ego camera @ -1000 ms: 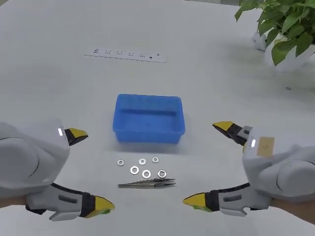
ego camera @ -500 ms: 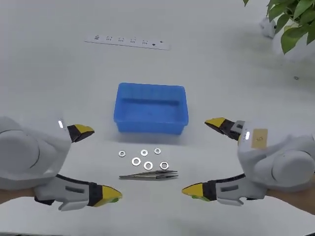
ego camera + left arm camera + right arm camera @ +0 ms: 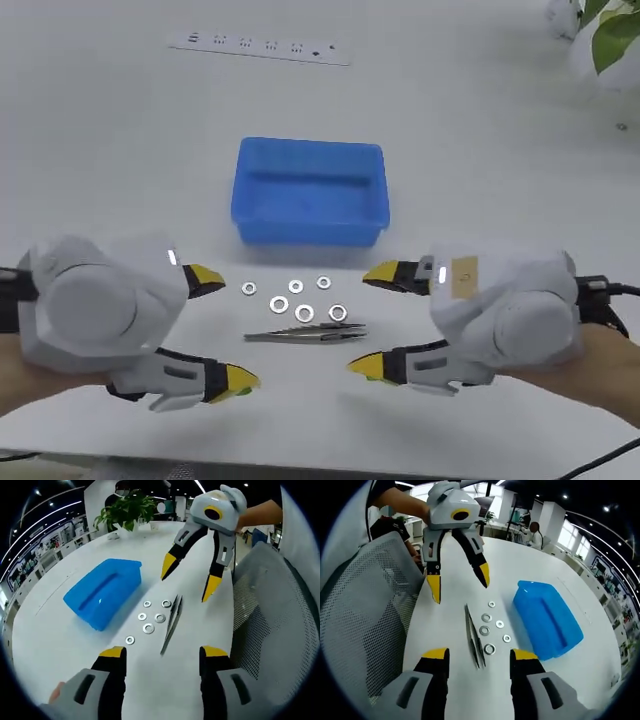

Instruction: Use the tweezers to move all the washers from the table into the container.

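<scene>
The picking has not begun, I judge: the left gripper and right gripper, both spread wide, flank the tweezers lying just beside six washers near the blue container, so next one gripper must pinch the tweezers.

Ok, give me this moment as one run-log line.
left gripper: open, empty | right gripper: open, empty | tweezers: on table, untouched | washers: six on table beside tweezers | container: empty

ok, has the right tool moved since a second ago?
Yes. The right tool has moved left, closing in on the right end of the tweezers.
</scene>
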`<move>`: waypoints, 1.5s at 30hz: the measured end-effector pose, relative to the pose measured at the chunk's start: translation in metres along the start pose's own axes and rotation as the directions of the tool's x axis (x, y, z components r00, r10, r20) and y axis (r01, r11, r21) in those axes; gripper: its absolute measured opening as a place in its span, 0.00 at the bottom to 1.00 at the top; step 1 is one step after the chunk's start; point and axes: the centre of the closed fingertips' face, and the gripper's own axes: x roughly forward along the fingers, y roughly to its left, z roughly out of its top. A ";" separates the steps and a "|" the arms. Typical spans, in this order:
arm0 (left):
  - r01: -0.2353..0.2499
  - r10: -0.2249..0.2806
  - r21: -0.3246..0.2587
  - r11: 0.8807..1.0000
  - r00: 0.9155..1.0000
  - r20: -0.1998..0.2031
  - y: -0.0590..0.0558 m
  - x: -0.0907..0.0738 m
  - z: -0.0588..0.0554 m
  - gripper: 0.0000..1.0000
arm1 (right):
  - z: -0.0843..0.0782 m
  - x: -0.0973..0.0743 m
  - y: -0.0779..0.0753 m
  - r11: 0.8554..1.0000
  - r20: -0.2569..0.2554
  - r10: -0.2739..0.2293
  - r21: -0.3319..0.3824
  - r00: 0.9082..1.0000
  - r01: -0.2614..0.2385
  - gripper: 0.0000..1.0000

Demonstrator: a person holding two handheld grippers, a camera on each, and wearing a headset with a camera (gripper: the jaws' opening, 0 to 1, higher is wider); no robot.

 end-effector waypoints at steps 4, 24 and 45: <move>0.011 -0.011 -0.011 1.000 1.000 -0.022 0.004 0.004 -0.003 0.56 | 0.005 0.012 0.003 0.998 -0.018 0.042 -0.051 0.999 -0.042 0.33; 0.080 -0.076 0.059 0.995 0.994 -0.073 -0.005 0.021 -0.006 0.39 | -0.003 0.038 0.012 0.972 -0.152 0.191 -0.111 0.970 -0.209 0.13; 0.110 -0.109 0.041 0.993 0.993 -0.036 -0.005 0.030 0.004 0.23 | 0.012 0.032 0.001 0.991 -0.027 0.133 -0.007 0.991 -0.133 0.07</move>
